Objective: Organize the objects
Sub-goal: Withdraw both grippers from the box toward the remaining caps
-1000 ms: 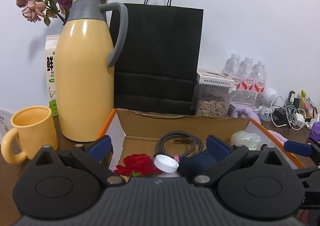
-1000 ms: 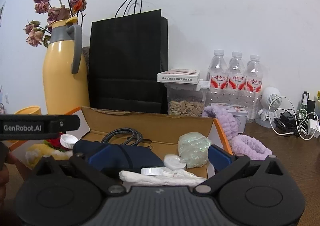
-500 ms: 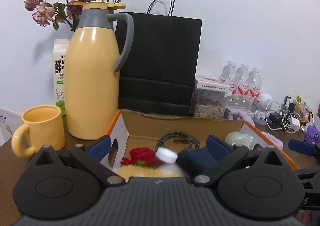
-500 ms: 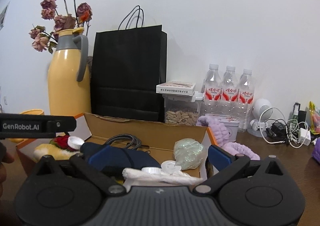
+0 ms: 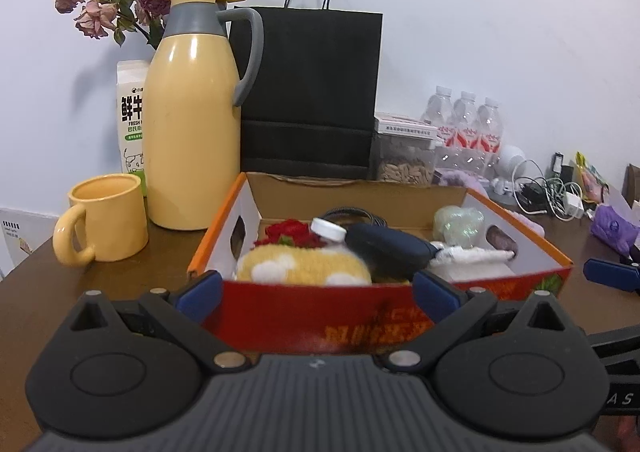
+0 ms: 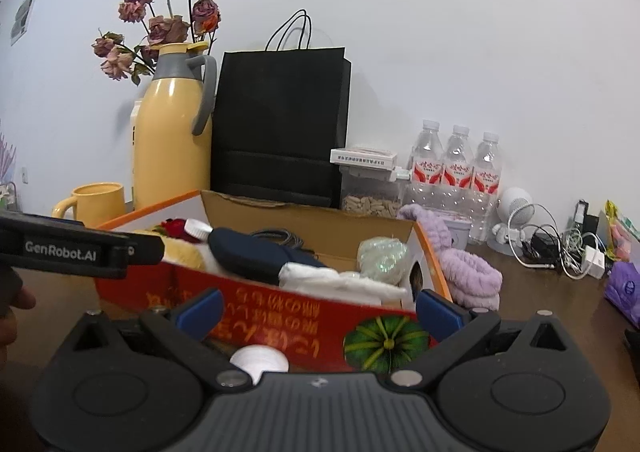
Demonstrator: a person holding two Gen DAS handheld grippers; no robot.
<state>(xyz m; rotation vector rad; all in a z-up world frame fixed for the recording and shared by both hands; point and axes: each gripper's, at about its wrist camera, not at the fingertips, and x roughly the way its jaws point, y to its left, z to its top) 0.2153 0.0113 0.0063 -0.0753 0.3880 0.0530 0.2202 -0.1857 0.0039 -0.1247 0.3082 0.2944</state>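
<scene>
An open cardboard box with a red front wall [image 5: 320, 312] [image 6: 304, 316] sits on the brown table. It holds a yellow plush [image 5: 304, 266], a red flower [image 5: 288, 232], a white bottle cap [image 5: 328, 228], a navy pouch [image 5: 392, 250] [image 6: 248, 252], a black cable [image 5: 352, 213], a greenish wrapped ball [image 5: 458, 226] [image 6: 382, 258] and white cloth [image 6: 340, 280]. My left gripper [image 5: 316, 292] is open and empty, just in front of the box. My right gripper [image 6: 316, 308] is open and empty at the box's front right. A white round lid [image 6: 260, 360] lies below it.
A yellow thermos [image 5: 192, 131], yellow mug [image 5: 106, 223], milk carton [image 5: 132, 111], black paper bag [image 5: 308, 91], seed container [image 5: 406, 163], water bottles [image 6: 456, 167], purple fluffy band [image 6: 468, 272] and tangled chargers [image 6: 560, 248] crowd the table behind and right of the box.
Both grippers have pulled back and away from the box; its red front wall now shows in both views. Both stay open and empty.
</scene>
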